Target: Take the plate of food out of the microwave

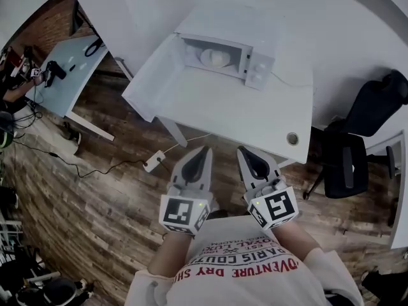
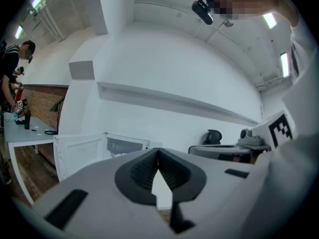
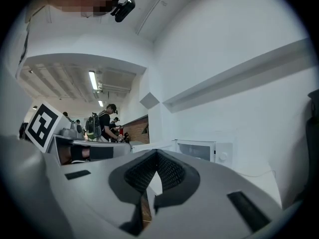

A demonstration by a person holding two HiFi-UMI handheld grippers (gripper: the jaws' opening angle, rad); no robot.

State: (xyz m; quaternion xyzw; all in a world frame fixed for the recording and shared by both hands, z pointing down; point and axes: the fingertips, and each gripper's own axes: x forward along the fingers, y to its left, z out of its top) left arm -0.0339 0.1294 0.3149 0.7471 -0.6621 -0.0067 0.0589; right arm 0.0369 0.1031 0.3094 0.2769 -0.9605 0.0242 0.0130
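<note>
A white microwave (image 1: 237,51) stands at the back of a white table (image 1: 242,116), its door (image 1: 148,85) swung open to the left. Inside lies the plate of pale food (image 1: 215,57). My left gripper (image 1: 203,150) and right gripper (image 1: 243,150) hover side by side over the wooden floor, short of the table's front edge, both pointing at the microwave. Each is shut with nothing between its jaws. The left gripper view has its closed tips (image 2: 158,152) in front of the open door (image 2: 79,156). In the right gripper view the microwave (image 3: 202,151) shows beyond the closed tips (image 3: 157,154).
A black office chair (image 1: 357,139) stands right of the table. A light blue desk (image 1: 67,69) with small items is at the far left, with people near it. A cable and plug (image 1: 153,163) lie on the floor under the table's front left.
</note>
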